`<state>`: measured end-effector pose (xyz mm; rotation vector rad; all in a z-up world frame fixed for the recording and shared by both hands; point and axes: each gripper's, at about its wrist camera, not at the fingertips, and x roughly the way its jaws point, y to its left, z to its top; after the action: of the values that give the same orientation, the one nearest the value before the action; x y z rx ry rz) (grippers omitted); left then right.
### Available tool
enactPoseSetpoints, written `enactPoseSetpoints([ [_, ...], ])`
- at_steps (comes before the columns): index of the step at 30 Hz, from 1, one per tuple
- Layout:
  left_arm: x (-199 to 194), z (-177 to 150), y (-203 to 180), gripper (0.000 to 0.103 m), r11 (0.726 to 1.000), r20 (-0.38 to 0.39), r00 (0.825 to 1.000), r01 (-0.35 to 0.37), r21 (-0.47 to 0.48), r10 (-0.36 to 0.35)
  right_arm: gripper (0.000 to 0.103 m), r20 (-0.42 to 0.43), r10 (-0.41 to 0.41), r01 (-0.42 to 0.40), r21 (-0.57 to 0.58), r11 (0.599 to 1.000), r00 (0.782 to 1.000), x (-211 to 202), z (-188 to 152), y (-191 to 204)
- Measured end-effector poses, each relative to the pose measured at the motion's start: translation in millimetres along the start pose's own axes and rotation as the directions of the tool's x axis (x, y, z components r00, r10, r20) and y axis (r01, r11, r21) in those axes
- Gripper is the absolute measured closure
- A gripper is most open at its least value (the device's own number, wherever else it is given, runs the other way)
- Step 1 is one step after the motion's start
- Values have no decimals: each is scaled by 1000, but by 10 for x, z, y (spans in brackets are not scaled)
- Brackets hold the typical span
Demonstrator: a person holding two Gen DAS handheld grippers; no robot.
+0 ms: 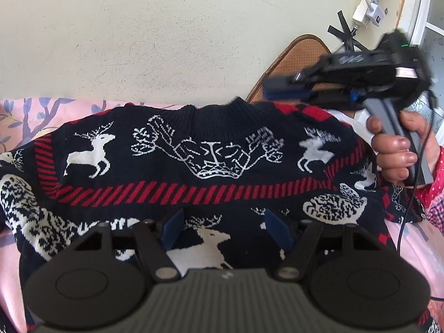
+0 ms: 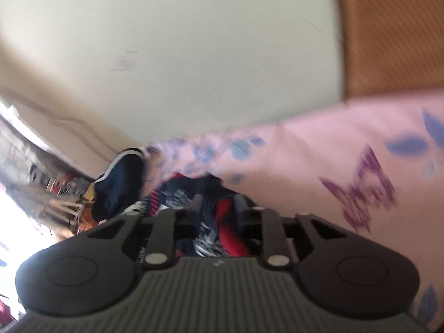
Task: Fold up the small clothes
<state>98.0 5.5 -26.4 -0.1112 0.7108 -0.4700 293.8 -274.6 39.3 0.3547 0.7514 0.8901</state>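
A navy knit sweater (image 1: 194, 172) with white reindeer and red stripes lies spread on the bed, collar toward the wall. My left gripper (image 1: 225, 231) hovers over its lower middle, open, its blue pads (image 1: 173, 230) apart with nothing pinched. A hand (image 1: 394, 152) holds my right gripper (image 1: 274, 87) at the sweater's far right shoulder, jaws nearly together. In the blurred right wrist view, a bunch of red and navy sweater fabric (image 2: 222, 222) sits between the narrow fingers of the right gripper (image 2: 217, 204).
A pink floral sheet (image 1: 16, 127) covers the bed under the sweater. The pale wall (image 1: 166, 41) stands right behind it. A brown chair back (image 1: 299, 55) and a power strip (image 1: 369, 2) are at the far right. A black cable (image 1: 402, 222) hangs beside the hand.
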Motion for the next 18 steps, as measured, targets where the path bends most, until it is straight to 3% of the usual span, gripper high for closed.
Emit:
enactPoseSetpoints([
  [2,0,2,-2,36,1000,0,1000,0,2,0,83,75,0,10,-138,990,997,-119,-28,197],
  [4,-1,1,-13,36,1000,0,1000,-2,4,2,81,82,-153,166,-181,969,985,-101,-23,195],
  [5,-1,1,-17,36,1000,-1,1000,-4,8,4,80,84,-218,229,-165,959,972,-77,-19,140],
  [7,-3,-4,-26,36,1000,-1,1000,-7,12,7,77,70,-233,238,-66,969,970,-100,0,-57],
  [9,0,-5,-29,36,1000,-1,1000,-8,16,8,58,52,-245,243,43,969,968,-146,8,-246],
  [10,1,-6,-32,35,1000,-1,1000,-8,17,8,43,44,-258,254,80,964,965,-152,10,-318],
  [11,6,-5,-29,35,1000,-2,1000,-7,18,7,38,23,-262,258,112,960,965,-126,10,-380],
  [14,10,-6,-28,35,1000,-2,1000,-6,19,6,38,-107,-186,208,257,944,977,54,-48,-574],
  [16,7,-6,-22,35,1000,-2,1000,-6,19,6,41,-135,-88,129,329,936,987,138,-125,-585],
  [17,8,-6,-22,35,1000,-2,1000,-6,18,6,46,-136,-58,99,320,942,989,141,-152,-502],
  [18,8,-6,-23,35,1000,-2,1000,-5,18,5,65,-141,-51,90,290,953,989,181,-156,-412],
])
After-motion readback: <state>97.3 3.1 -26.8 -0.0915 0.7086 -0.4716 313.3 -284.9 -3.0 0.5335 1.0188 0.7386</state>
